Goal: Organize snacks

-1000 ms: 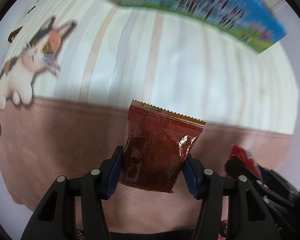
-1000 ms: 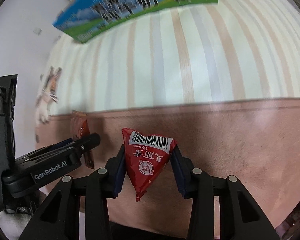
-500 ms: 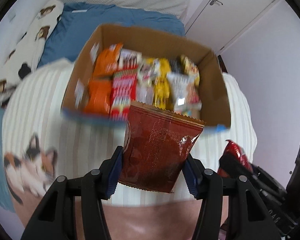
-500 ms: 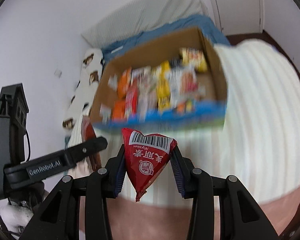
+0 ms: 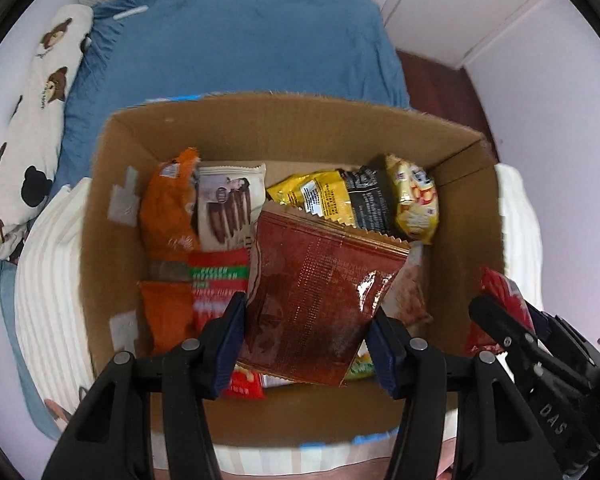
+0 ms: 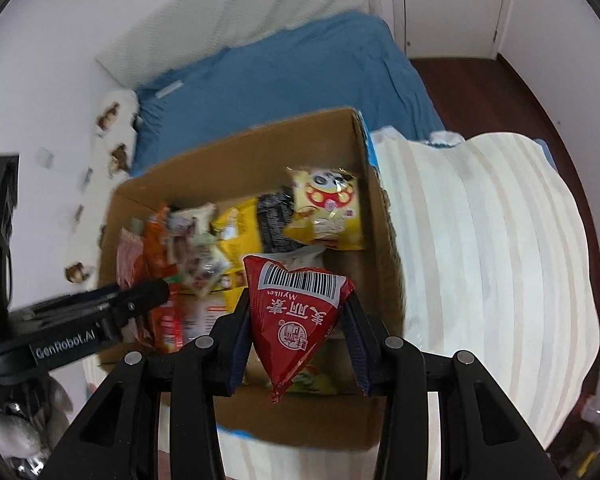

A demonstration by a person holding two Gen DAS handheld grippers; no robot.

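My left gripper [image 5: 306, 338] is shut on a dark red-brown snack packet [image 5: 320, 300] and holds it above the open cardboard box [image 5: 112, 216]. My right gripper [image 6: 298, 342] is shut on a red triangular snack pouch [image 6: 296, 316] with a barcode, above the box's near right part [image 6: 380, 216]. The box holds several snack packs: orange [image 5: 164, 208], yellow [image 5: 320, 196], a panda-printed yellow pack [image 6: 328, 208]. The right gripper and its red pouch [image 5: 500, 300] show at the right of the left wrist view; the left gripper's body [image 6: 80, 328] shows at the left of the right wrist view.
The box sits on a striped cream blanket [image 6: 480, 260] on a bed. Beyond it lie a blue sheet [image 5: 240, 48], a white pillow [image 6: 240, 12] and a bear-print pillow [image 5: 32, 120]. White walls and a door [image 6: 452, 8] stand behind; dark floor is at right.
Both grippers have swung from low over the blanket up and forward to above the open box, each still holding its snack. The box interior now fills both views.
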